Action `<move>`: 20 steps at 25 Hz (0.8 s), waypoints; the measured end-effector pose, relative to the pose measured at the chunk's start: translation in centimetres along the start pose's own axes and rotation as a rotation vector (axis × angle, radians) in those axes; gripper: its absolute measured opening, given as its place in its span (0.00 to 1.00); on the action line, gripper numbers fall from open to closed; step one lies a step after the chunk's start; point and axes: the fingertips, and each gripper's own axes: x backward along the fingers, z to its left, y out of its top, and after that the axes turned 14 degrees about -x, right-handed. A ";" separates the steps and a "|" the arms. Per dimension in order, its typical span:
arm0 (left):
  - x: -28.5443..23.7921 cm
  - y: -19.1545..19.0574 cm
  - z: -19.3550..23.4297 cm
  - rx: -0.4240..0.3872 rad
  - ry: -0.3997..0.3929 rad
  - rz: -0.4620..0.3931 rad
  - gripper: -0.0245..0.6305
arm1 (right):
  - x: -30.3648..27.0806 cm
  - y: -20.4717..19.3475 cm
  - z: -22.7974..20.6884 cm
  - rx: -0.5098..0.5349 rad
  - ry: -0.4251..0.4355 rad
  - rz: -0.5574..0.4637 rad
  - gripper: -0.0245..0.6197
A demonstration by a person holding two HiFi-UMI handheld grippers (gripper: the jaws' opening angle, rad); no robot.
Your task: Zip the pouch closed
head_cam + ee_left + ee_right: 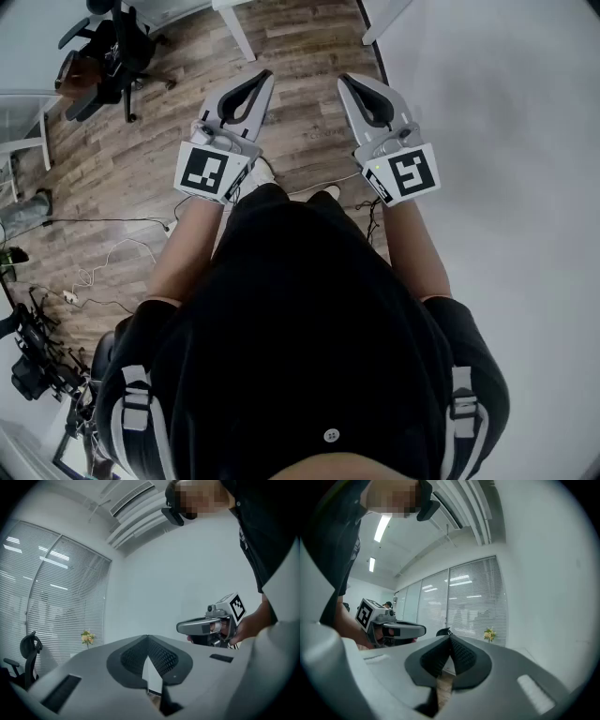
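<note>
**Both hand-held grippers shut and empty, pouch out of sight**

Left hand-held gripper point(263, 75) and right hand-held gripper point(345, 80) are held level, side by side and apart, over the wood floor point(141, 159). Both have their jaws together with nothing between them. White worktop point(506, 141) at right. Office chair point(103, 56) and loose cables point(103, 267) at left. Flowers point(86, 638) stand by the window blinds point(56, 602). The pouch is in none of the views.

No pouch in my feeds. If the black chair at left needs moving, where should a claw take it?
Likely an armrest: on the chair it is a thin bar that a claw could span, unlike the wide back. Come down from above, across the bar. The left claw is nearer but shut; open it first.
</note>
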 end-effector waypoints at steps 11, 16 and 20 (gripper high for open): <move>0.8 -0.6 0.7 0.021 0.011 0.015 0.05 | -0.6 -0.4 0.4 -0.020 0.003 0.013 0.05; 1.2 -0.2 1.1 0.034 0.014 0.002 0.05 | -1.0 -0.3 0.8 -0.033 0.009 0.015 0.05; 1.3 -0.4 1.8 0.032 0.023 0.012 0.05 | -1.6 -0.6 0.9 -0.051 0.018 0.020 0.10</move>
